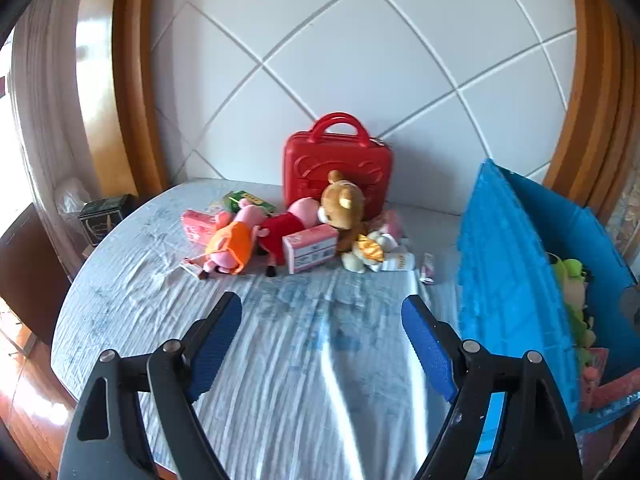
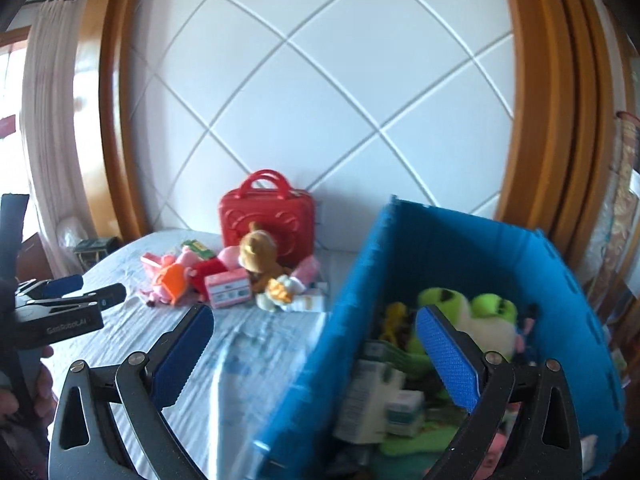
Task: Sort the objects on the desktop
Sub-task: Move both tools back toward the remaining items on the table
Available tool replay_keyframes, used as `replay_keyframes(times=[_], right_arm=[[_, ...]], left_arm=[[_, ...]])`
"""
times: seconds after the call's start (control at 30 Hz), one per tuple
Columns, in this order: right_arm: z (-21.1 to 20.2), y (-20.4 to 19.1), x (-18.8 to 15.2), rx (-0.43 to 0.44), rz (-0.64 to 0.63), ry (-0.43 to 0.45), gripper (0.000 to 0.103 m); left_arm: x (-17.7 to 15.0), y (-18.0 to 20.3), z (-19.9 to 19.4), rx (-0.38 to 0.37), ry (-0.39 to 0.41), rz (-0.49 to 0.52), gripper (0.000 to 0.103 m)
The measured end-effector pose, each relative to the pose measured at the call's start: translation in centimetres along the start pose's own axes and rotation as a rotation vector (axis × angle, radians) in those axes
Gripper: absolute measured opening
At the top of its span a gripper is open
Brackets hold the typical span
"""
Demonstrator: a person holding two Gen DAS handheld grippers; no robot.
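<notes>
Both left tongs [image 1: 322, 318] and right tongs [image 2: 314, 334] gape wide, empty. Soft plush toys [image 1: 280, 228] heap against the red plastic case [image 1: 336, 168]; the blue foam bin [image 2: 460, 240] alongside collects sorted items.

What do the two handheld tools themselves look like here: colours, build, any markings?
Both match. The left tool and right tool have black, cut-out arms joined by silver pins, ending in flat fingers with blue textured pads. The left tool's body carries pale lettering, too blurred to read.

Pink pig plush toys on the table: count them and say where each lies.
2. The orange-dressed pig lies left in the pile; the red-dressed pig lies right beside it. Others may be hidden.
</notes>
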State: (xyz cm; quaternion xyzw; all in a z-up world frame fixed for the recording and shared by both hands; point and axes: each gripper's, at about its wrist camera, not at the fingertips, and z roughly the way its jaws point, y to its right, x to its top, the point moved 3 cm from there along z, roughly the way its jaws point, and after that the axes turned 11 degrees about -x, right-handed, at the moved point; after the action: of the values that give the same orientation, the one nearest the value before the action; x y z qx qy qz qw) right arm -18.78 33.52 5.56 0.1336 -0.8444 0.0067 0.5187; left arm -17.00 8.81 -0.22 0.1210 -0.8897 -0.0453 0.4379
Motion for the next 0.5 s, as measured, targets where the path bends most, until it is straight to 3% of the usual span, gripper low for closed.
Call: replay_keyframes(times=[0.2,0.37,0.5], right_arm=[[4.2,-9.4,1.2,-0.004,0.036,-0.057,0.103],[10.3,-14.7,0.1,0.006,0.064,-0.214,0.103],[15.5,-16.2,-1.3,-0.04,0.071,-0.333,0.103]], left_arm=[[1.9,-13.1,3.2,0.106,-0.005,0.039,0.082],[2.5,-22.0,8.1,0.173,-0.132,0.05,0.082],[1.8,-27.3,12.7,0.14,-0.269,-0.004,0.082]])
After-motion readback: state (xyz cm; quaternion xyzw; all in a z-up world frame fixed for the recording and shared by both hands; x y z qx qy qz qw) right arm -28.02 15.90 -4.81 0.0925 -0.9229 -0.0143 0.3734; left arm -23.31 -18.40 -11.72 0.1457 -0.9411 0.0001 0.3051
